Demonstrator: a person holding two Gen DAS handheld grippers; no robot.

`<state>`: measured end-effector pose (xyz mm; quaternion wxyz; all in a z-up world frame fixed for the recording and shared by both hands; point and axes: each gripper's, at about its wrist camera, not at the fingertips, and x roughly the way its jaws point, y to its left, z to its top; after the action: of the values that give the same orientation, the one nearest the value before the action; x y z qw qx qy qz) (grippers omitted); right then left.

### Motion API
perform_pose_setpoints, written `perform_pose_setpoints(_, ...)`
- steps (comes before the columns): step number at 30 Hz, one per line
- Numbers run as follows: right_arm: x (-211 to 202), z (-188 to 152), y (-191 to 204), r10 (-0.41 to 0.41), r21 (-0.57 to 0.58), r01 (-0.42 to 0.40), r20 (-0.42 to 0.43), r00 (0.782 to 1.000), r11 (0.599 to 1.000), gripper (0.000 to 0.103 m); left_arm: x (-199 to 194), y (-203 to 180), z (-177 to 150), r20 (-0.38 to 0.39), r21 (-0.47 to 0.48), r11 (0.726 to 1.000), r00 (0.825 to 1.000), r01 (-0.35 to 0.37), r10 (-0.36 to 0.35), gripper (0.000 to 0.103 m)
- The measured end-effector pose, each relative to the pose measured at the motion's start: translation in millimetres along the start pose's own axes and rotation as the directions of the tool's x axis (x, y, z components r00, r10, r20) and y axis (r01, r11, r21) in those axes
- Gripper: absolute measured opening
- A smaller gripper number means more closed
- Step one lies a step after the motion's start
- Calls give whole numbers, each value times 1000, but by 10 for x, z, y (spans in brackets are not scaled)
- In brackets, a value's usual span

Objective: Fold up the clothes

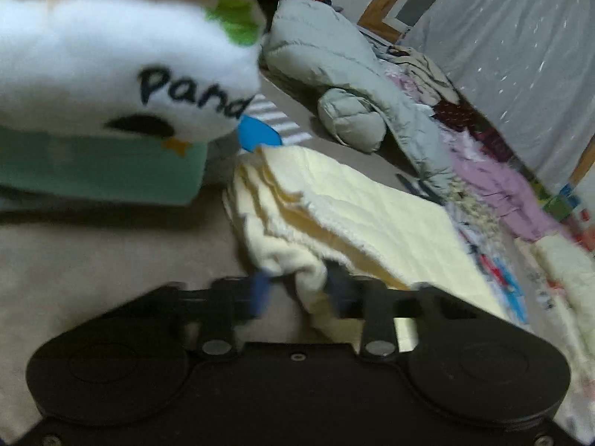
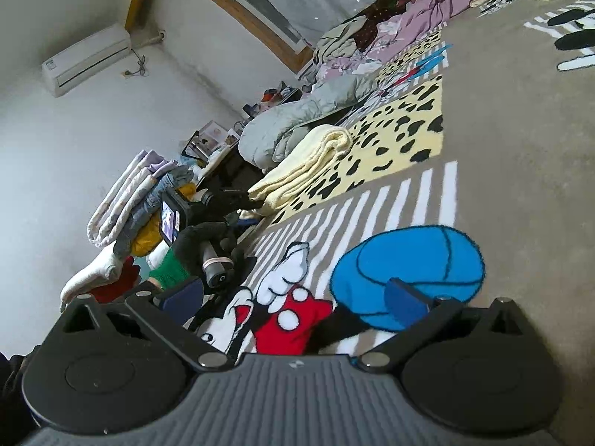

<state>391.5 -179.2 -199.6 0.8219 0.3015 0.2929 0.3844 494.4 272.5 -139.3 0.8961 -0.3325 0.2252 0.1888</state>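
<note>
A folded pale yellow quilted cloth (image 1: pixel 353 204) lies on the cartoon-print bed cover (image 1: pixel 93 260). My left gripper (image 1: pixel 301 291) is shut on the cloth's near bunched corner, which sits between the blue fingertips (image 1: pixel 260 293). In the right wrist view the same cloth (image 2: pixel 308 163) rests on the leopard-spot patch, with the left gripper (image 2: pixel 253 204) at its near end, held by a black-gloved hand (image 2: pixel 200 238). My right gripper (image 2: pixel 293 297) hovers open over the cover's blue hat print (image 2: pixel 409 267), nothing between its fingers.
A stack of folded clothes (image 1: pixel 111 67) topped by a white "panda" fleece stands close on the left, seen as a tall pile (image 2: pixel 130 200) from the right wrist. A grey puffer jacket (image 1: pixel 334 63) and purple garments (image 1: pixel 502 186) lie beyond the cloth. A wall (image 2: pixel 93 148) stands behind the stack.
</note>
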Motion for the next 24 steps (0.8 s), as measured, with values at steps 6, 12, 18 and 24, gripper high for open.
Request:
perform_pose_setpoints(6, -2, 22, -3, 4, 9, -4, -2, 1000, 1000, 103, -347, -122, -102, -5, 36, 996, 997, 80, -80, 8)
perform_pose_setpoints(12, -19, 51, 0, 5, 27, -5, -8, 1000, 1000, 103, -998, -379, -417, -28, 66, 982, 984, 178, -176, 8)
perform_pose_setpoints(18, -129, 122, -13, -18, 70, 17, 13, 1000, 997, 103, -1699, -461, -962, -100, 101, 970, 972, 222, -212, 5)
perform_pose_setpoints(24, -333, 237, 47, -31, 60, 26, 75, 997, 998, 103, -2298, -496, -1504, -199, 191, 948, 956, 253, -215, 0)
